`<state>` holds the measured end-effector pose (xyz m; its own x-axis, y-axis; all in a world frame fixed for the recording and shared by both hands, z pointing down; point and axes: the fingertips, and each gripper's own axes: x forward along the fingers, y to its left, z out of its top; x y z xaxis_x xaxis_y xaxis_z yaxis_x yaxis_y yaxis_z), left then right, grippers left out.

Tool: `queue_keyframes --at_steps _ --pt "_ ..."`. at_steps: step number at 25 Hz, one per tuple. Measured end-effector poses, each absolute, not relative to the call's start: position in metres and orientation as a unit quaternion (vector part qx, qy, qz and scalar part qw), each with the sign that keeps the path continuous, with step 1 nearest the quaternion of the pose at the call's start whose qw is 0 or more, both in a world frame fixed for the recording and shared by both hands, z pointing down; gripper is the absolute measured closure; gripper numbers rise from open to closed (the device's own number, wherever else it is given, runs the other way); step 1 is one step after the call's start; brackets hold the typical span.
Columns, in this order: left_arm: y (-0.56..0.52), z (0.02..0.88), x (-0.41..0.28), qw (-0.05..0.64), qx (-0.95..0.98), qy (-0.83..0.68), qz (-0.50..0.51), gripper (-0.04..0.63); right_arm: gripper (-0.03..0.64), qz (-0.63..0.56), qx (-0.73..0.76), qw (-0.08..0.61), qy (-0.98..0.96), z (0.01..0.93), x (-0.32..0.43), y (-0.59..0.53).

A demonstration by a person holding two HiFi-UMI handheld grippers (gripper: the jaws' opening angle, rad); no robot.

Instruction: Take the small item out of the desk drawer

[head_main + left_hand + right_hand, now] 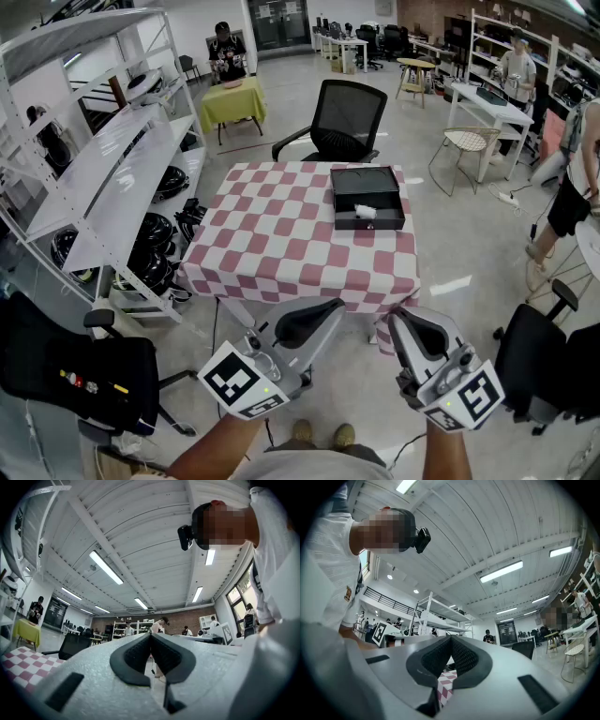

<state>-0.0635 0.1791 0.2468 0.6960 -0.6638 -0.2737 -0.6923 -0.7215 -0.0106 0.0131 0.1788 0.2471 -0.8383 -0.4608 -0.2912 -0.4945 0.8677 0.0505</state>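
Observation:
On the red-and-white checked table (272, 246) lies a black open drawer (367, 180) at its far right side. A small white item (366, 212) rests inside, near the drawer's front wall. Both grippers hang low in front of my body, well short of the table's near edge. My left gripper (336, 306) is shut with nothing held, and its pads meet tip to tip in the left gripper view (150, 635). My right gripper (397, 316) is likewise shut and empty, and a strip of checked cloth shows below its closed tips (451, 638). Both gripper views look up at the ceiling.
A black office chair (345, 120) stands behind the table. White shelving with dark gear (112, 178) runs along the left. Black chairs sit at the lower left (84, 367) and lower right (546, 361). A person (577, 183) stands at the right; a yellow-covered table (232, 101) is farther back.

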Motion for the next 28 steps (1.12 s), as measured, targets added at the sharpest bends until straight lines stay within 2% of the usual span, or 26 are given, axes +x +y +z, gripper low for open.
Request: queue_keyframes --at_steps 28 --pt "0.142 0.249 -0.006 0.071 -0.903 0.410 0.106 0.581 0.606 0.065 -0.213 0.139 0.965 0.248 0.079 0.138"
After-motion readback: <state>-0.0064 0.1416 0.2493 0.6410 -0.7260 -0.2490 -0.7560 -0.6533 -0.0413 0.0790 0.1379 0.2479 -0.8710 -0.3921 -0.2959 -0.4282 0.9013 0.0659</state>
